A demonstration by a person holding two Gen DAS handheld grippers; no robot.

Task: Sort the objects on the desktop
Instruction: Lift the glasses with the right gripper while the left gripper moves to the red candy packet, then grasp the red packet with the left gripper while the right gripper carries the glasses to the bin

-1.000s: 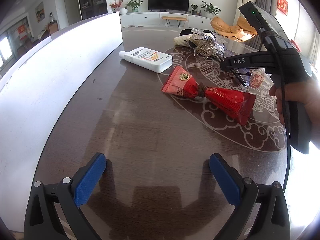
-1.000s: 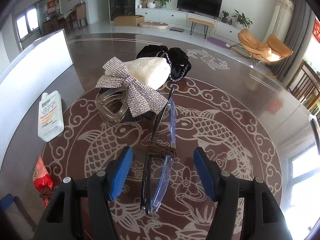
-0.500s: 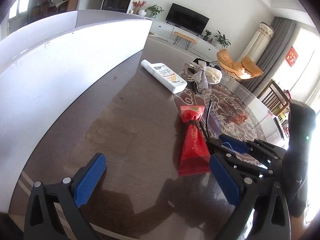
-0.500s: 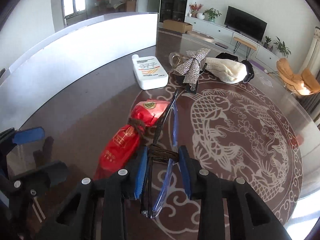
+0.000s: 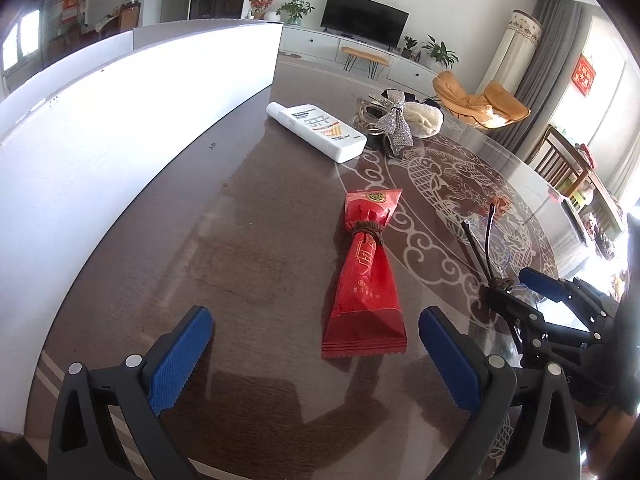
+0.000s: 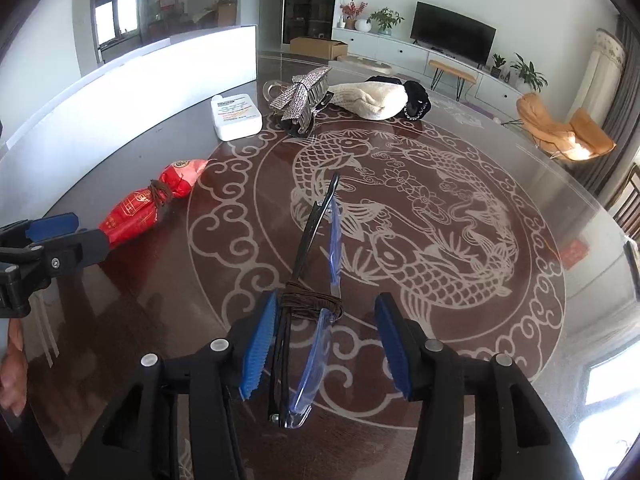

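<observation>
Left wrist: left gripper (image 5: 314, 354) spread wide, holding nothing. Red snack packet (image 5: 366, 280) lies on the table (image 5: 200, 248) between the fingers, nearer the right one, not touching. White bottle (image 5: 318, 131) and bow hair clip (image 5: 394, 122) well ahead.

Right wrist: right gripper (image 6: 326, 338) was clamped on the folded glasses (image 6: 310, 300) half a second ago; jaws have now parted. Glasses rest on the table in the gap, against the left pad (image 6: 258, 344), clear of the right. Judged: glasses just set down, packet likely next.

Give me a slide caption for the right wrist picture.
Open right gripper straddling folded glasses on a fish-patterned table.
</observation>
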